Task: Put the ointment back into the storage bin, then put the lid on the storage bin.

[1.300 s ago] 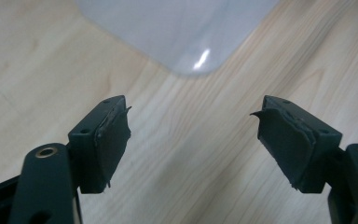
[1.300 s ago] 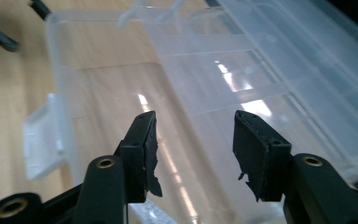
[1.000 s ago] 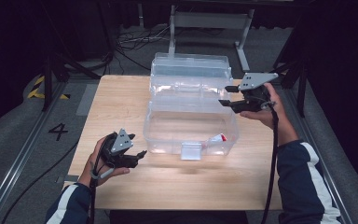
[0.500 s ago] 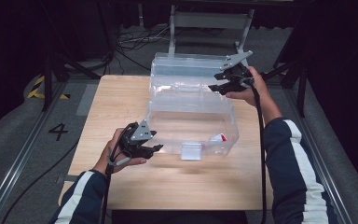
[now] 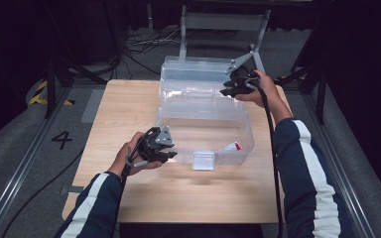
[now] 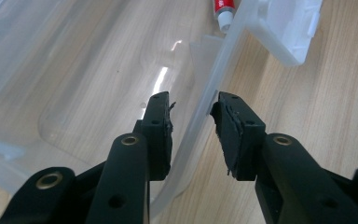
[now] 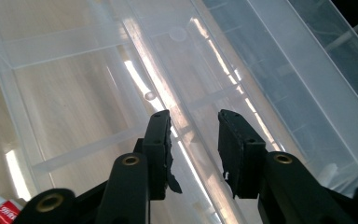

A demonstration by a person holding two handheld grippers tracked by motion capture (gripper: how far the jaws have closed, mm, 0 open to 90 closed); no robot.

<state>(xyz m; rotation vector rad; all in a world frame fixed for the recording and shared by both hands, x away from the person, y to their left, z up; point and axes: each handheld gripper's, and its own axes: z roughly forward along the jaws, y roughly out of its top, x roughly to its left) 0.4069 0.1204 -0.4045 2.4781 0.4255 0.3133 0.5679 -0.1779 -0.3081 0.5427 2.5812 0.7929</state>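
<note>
A: Panel one, nearest the person. Where does the left gripper (image 5: 171, 154) stand relative to the clear plastic storage box (image 5: 238, 130)?

B: At the box's near left corner. In the left gripper view the jaws straddle the box's front rim (image 6: 204, 122), one pad inside the wall and one outside. Judged purpose: to take that edge and steady or shift the box.

A: How far open, and holding what?

B: Partly open, the jaws having just been closing. The rim lies between the pads, but a gap shows on each side, so nothing is clamped yet.

A: What lies in the box itself?

B: A small red-and-white tube (image 5: 233, 146) rests on the floor at the near right corner, just behind the white latch (image 5: 203, 159) on the front wall (the tube's cap also appears at the top of the left gripper view (image 6: 224, 12)). The box sits mid-table on the wooden table (image 5: 129, 106).

A: And the far side?

B: The hinged lid (image 5: 193, 69) is thrown open behind the box, past the table's far edge. The right gripper (image 5: 226, 91) reaches the box's far right corner, where box and lid meet. Judged purpose: to catch the lid's edge and swing it shut.

A: Its opening?

B: Partly open, also just closing. In the right gripper view a clear plastic ridge (image 7: 186, 140) runs between the pads; contact is not evident, so it grips nothing.
</note>
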